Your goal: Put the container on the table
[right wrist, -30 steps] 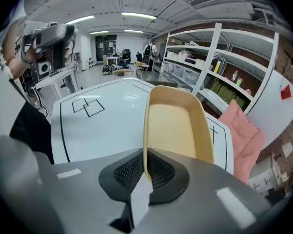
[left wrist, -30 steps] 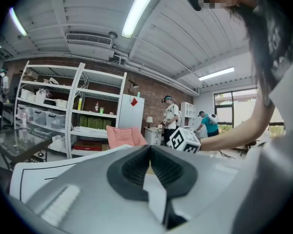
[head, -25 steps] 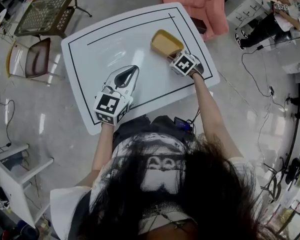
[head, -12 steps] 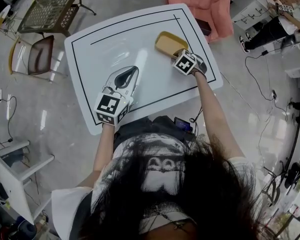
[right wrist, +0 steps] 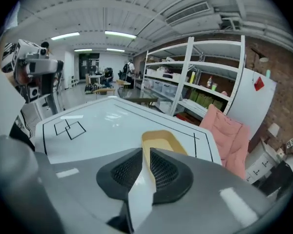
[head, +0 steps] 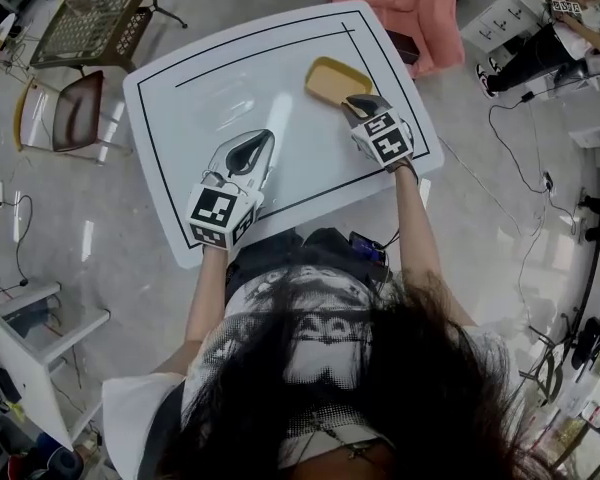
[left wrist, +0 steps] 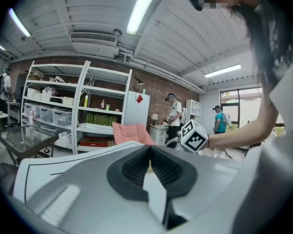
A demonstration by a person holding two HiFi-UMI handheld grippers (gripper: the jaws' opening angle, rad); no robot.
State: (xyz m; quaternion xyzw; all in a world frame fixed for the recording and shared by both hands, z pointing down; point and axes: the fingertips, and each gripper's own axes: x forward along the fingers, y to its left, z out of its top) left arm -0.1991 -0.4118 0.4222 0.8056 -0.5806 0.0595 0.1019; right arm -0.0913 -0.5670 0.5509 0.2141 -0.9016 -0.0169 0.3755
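One yellow container (head: 332,78) lies on the white table (head: 210,88), near its far right corner. The right gripper (head: 364,104) has its jaws clamped on the container's near wall, which shows as a yellow strip between the pads. The left gripper (head: 256,148), its jaws together and empty, lies over the table's near part, well apart from the container.

We see a mustard-yellow container (head: 335,78), a white desk (head: 210,88) ruled with thin black lines, and a pink chair (head: 400,3). The left hand-held gripper (head: 263,140) and the right hand-held gripper (head: 360,102) are grey, with black textured pads (right wrist: 167,172) and cubes (head: 220,214) of black-and-white square markers.
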